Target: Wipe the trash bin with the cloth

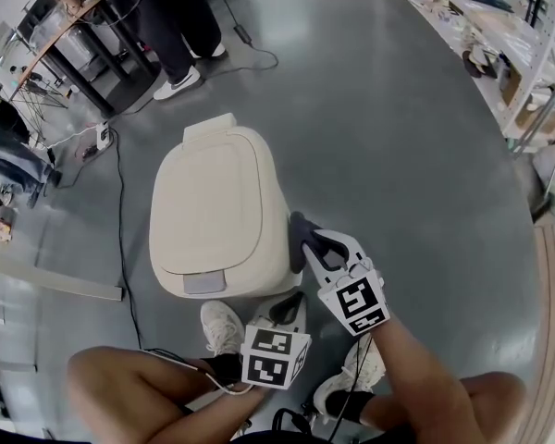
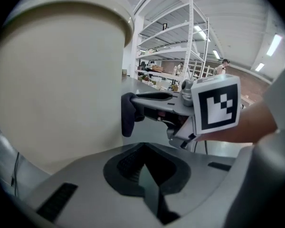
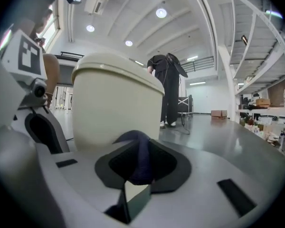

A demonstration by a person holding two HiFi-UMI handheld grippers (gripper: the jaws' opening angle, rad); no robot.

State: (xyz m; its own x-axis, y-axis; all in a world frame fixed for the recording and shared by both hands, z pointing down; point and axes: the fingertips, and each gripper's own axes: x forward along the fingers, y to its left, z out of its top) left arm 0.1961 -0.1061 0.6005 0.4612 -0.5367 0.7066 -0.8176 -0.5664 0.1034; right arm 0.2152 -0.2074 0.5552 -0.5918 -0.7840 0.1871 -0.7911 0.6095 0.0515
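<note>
Beyond the person's knees (image 1: 139, 391), the right gripper (image 1: 307, 244) holds the cloth (image 1: 297, 229) against the trash bin (image 1: 217, 206), on its right wall. The left gripper (image 2: 143, 167) is pinched together, empty, with the trash bin just left. The right jaws clamp the cloth, wall straight ahead.

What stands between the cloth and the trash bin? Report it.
Nothing visible. The dark cloth, clamped in the right gripper, lies against the trash bin at its side wall, with no object between them.

Grey floor (image 1: 398, 137), white shelving (image 1: 529, 28) rt.
</note>
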